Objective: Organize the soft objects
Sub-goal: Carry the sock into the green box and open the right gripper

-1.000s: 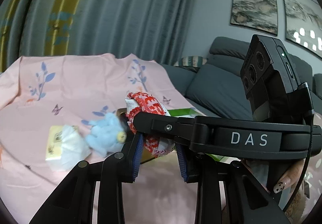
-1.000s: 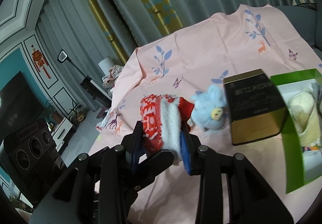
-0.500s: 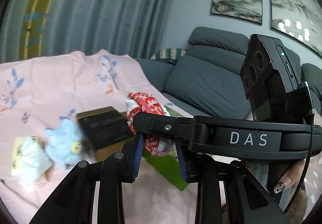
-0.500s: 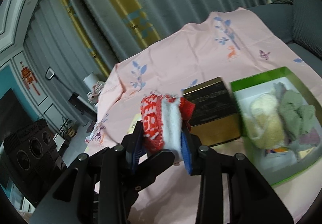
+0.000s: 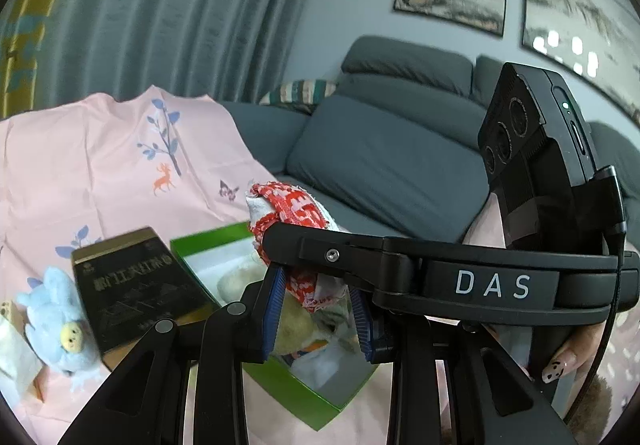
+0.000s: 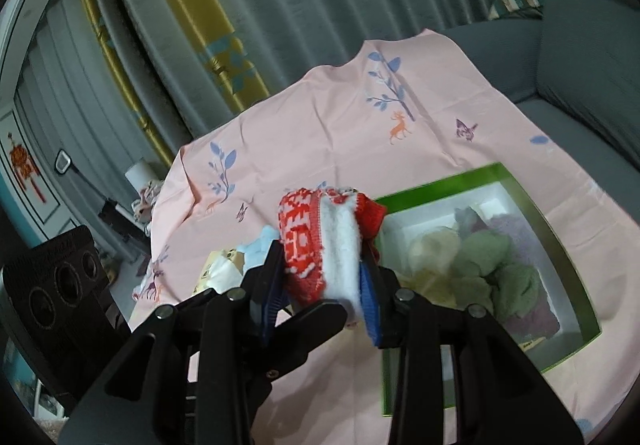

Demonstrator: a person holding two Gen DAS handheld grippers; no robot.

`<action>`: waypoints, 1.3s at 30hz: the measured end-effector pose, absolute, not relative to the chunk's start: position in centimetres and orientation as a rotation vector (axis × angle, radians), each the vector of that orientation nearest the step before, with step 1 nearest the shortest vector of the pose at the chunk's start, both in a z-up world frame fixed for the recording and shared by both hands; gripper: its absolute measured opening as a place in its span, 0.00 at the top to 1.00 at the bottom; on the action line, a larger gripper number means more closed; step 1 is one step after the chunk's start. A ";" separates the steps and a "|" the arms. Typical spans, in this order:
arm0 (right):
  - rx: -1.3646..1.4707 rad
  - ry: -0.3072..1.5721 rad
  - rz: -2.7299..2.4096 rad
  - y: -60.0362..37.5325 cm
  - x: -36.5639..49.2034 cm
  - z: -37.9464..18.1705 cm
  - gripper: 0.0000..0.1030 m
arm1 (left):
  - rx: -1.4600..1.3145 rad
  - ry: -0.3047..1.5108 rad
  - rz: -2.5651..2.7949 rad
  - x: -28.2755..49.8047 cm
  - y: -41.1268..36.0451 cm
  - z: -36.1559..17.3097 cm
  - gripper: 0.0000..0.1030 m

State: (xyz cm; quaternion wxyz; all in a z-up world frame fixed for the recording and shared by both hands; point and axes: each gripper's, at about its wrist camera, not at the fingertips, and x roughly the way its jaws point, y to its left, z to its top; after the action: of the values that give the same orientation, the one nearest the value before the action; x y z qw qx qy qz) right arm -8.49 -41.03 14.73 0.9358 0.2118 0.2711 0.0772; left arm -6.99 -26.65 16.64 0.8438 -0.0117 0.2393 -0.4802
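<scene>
Item: red-and-white knit sock [image 6: 320,241], at frame centre, which we clamp between both the right gripper [image 6: 322,309] and left gripper [image 5: 316,309], above the green box [image 6: 560,245] for stowing with other soft pieces.

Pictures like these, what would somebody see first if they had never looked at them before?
First, the red and white sock, pinched between both grippers, the right gripper and the left gripper, up above the pink cloth. Next, the green box under and beyond it, with fluffy soft things inside. A blue plush toy lies left of a dark tin.
</scene>
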 end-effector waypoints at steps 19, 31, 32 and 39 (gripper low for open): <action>0.553 0.616 0.102 -46.0 -6.1 10.7 0.66 | -0.018 0.605 -1.077 -5.0 -31.1 12.9 0.69; 0.555 0.692 0.026 -47.2 -3.4 8.9 0.67 | -0.030 0.723 -1.069 -2.0 -32.8 10.8 0.69; 0.561 0.696 0.022 -47.3 -3.3 8.7 0.67 | -0.028 0.730 -1.067 -1.8 -32.9 10.7 0.69; 0.556 0.755 -0.029 -47.4 -2.2 7.8 0.67 | -0.001 0.806 -1.023 -0.9 -34.1 9.6 0.69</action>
State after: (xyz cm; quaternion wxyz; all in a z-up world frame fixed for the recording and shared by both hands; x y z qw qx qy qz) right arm -2.22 -47.42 7.81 0.8920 0.2680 0.3638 -0.0140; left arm -0.90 -34.15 9.60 0.7952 -0.0003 0.3753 -0.4761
